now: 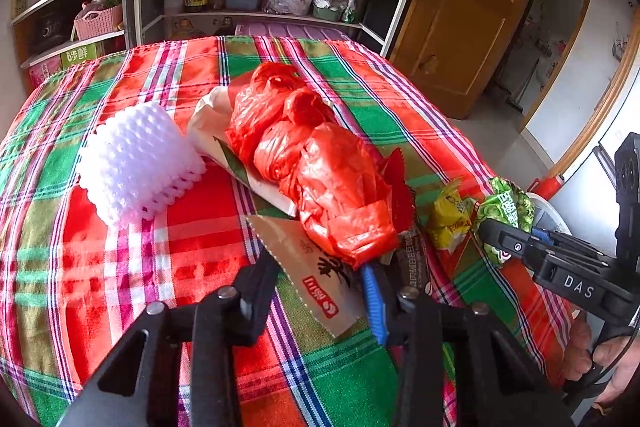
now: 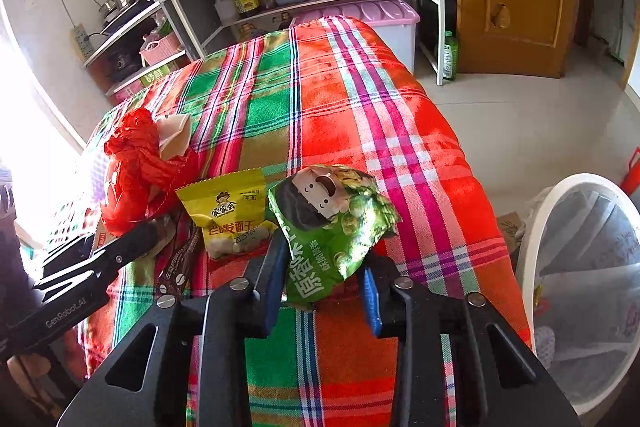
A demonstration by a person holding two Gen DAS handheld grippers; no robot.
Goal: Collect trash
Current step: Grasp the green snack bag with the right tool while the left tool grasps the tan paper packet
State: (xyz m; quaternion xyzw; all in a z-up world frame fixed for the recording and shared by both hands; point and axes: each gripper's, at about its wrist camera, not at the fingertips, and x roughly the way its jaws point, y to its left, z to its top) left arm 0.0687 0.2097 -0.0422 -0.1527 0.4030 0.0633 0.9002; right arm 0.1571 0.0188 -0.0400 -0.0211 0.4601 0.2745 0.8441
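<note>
Currently my left tool [image 1: 320,287] is clamped on the tan serrated wrapper [image 1: 316,279] under the red plastic bag [image 1: 316,163] mid-worktop [image 1: 192,235], my right tool [image 2: 320,275] pinching the green snack bag [image 2: 336,223] beside the yellow packet [image 2: 228,207], white bin [image 2: 532,247] far right.

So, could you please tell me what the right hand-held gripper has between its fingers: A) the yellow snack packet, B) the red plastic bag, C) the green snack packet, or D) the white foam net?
C: the right hand-held gripper has its blue pads pressed on the green snack packet.
</note>
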